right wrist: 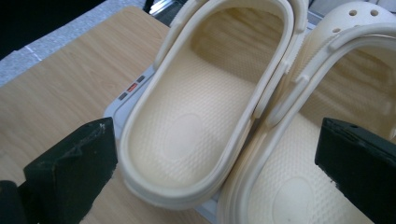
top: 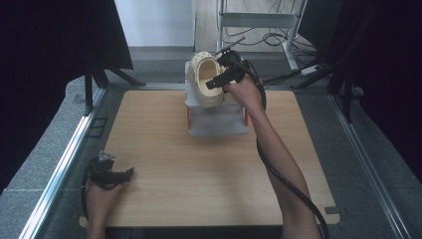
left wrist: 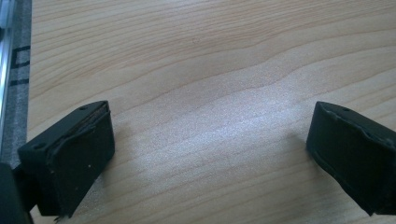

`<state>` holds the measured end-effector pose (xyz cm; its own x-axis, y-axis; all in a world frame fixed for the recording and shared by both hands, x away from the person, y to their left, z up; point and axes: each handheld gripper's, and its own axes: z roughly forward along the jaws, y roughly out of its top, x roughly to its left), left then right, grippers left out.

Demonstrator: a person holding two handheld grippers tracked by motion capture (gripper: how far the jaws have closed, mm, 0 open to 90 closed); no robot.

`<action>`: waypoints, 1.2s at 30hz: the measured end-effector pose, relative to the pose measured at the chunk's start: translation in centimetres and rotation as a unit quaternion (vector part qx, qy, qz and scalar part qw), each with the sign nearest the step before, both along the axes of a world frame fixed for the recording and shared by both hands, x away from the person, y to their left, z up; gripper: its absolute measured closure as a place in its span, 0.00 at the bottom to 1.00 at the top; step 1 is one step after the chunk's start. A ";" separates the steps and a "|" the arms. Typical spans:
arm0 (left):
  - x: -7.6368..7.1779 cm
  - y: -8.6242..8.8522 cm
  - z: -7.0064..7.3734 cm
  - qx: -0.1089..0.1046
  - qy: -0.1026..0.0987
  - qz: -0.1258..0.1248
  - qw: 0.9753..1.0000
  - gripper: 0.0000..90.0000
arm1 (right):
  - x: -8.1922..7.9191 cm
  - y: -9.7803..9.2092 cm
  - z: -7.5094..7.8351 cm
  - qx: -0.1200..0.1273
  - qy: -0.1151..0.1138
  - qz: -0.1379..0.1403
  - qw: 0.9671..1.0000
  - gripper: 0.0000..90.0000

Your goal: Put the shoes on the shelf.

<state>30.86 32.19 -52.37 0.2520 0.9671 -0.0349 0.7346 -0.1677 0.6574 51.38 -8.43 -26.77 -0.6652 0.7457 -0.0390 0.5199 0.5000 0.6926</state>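
Lab: curtained rig point(top: 50, 40), floor cables point(top: 259, 37)

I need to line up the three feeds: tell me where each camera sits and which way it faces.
High view: above the person's side, facing forward and down on the light wooden table; both forearms, left gripper, right gripper.
Left gripper view: on the left gripper, facing bare tabletop; open jaws.
Right gripper view: on the right gripper, facing two cream foam clogs; open jaws.
Shared: high and right gripper views show the clogs.
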 end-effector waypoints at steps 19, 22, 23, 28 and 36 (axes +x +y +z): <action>0.0 0.0 0.0 0.000 -0.001 0.001 1.000 0.01 | -4.6 -4.4 -0.2 0.018 -0.018 0.047 0.999 0.00; 0.0 0.0 0.0 0.000 -0.001 0.001 1.000 0.01 | -5.2 -5.4 -0.4 0.018 -0.018 0.048 0.999 0.00; 0.0 0.0 0.0 0.000 -0.001 0.001 1.000 0.01 | -5.4 -5.7 -0.5 0.018 -0.019 0.048 0.999 0.00; 0.0 0.0 0.0 0.001 -0.001 0.001 1.000 0.01 | -6.5 -7.3 -0.8 0.016 -0.008 0.049 0.999 0.00; 0.0 -0.1 0.0 0.002 0.000 0.001 1.000 0.01 | -7.9 -10.2 -1.6 0.016 -0.009 0.044 0.999 0.00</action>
<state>30.84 32.13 -52.35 0.2497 0.9678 -0.0311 0.7355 -0.1687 0.6561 43.45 -18.67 -28.38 -0.7277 0.6853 -0.0287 0.4626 0.5212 0.7172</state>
